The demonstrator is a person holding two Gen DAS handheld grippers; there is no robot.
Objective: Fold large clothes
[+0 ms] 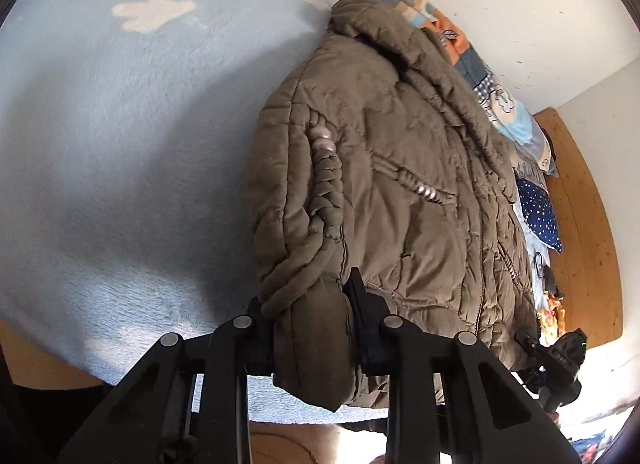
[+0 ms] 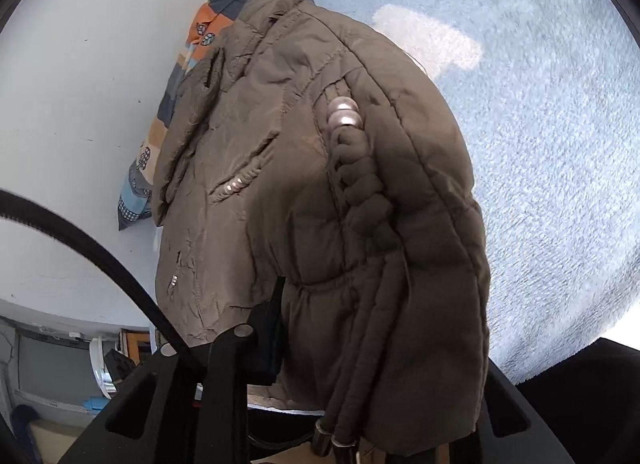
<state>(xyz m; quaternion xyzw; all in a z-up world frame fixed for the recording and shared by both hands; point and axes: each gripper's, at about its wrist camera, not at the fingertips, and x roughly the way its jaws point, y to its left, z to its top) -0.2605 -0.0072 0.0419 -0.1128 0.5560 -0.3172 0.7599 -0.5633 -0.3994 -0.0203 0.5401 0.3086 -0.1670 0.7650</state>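
Your jacket (image 1: 384, 168) lies on the blanket (image 1: 120, 144) covering the bed, its collar end toward the wall (image 1: 500, 4), patterned bedding (image 1: 472, 60) between jacket and wall, its near hem in both your jaws.

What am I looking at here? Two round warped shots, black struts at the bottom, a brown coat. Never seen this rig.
There is no robot arm. A person holds a two-finger gripper in each hand, and each gripper carries a fisheye camera looking forward along its fingers, hence the round, warped pictures.

One picture is from the left gripper, the other from the right gripper. The black struts are the grippers' own parts.

A brown padded jacket lies on a light blue fleecy blanket, with patterned bedding along the wall behind it.

Both sets of jaws are shut on the jacket's near edge; the right gripper's far side is hidden under fabric.
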